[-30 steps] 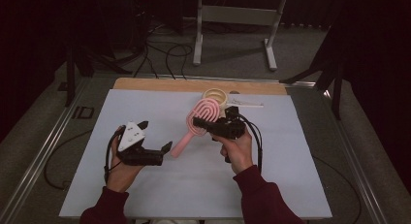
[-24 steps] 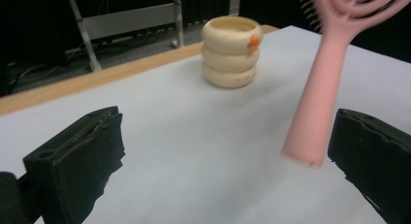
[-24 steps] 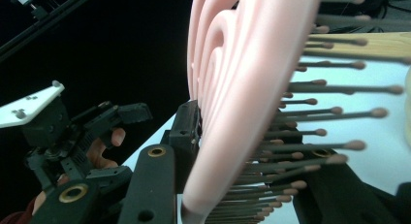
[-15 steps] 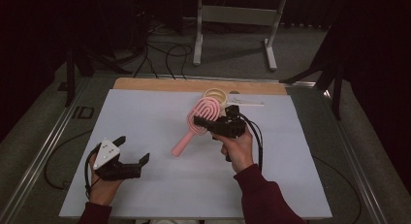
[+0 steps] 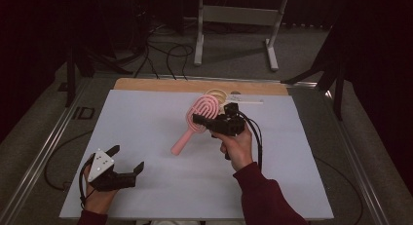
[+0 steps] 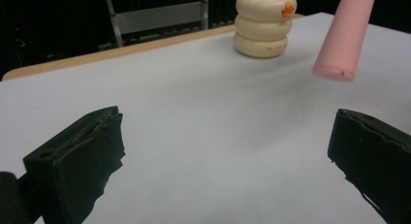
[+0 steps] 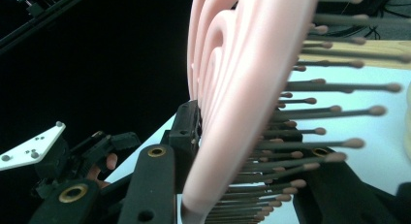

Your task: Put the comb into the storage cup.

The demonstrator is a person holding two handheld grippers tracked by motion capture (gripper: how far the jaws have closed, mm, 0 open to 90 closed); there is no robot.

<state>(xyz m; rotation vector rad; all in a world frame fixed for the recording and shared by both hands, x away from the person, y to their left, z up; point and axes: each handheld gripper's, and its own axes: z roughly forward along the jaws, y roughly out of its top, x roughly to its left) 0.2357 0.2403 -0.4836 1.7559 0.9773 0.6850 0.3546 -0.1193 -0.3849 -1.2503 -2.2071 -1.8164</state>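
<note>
A pink hairbrush (image 5: 207, 108) hangs tilted above the middle of the white table, its handle (image 5: 182, 142) pointing down toward the front left. My right gripper (image 5: 200, 120) is shut on the brush head (image 7: 242, 103), one jaw on the ribbed back and the other among the bristles. Near the front left corner my left gripper (image 5: 127, 158) stands open just over the table with nothing between its jaws. In the left gripper view (image 6: 228, 156) the handle's round end (image 6: 341, 40) floats ahead at upper right.
A cream stack of rings (image 6: 264, 25) with an orange dot stands at the back of the table (image 5: 146, 122), behind the brush (image 5: 216, 93). A thin white stick (image 5: 246, 101) lies beside it. A wooden strip (image 5: 160, 84) edges the far side.
My left gripper has drawn away from the brush handle's end, moving left and toward the front edge and sinking closer to the table. The right gripper and brush have stayed put.
</note>
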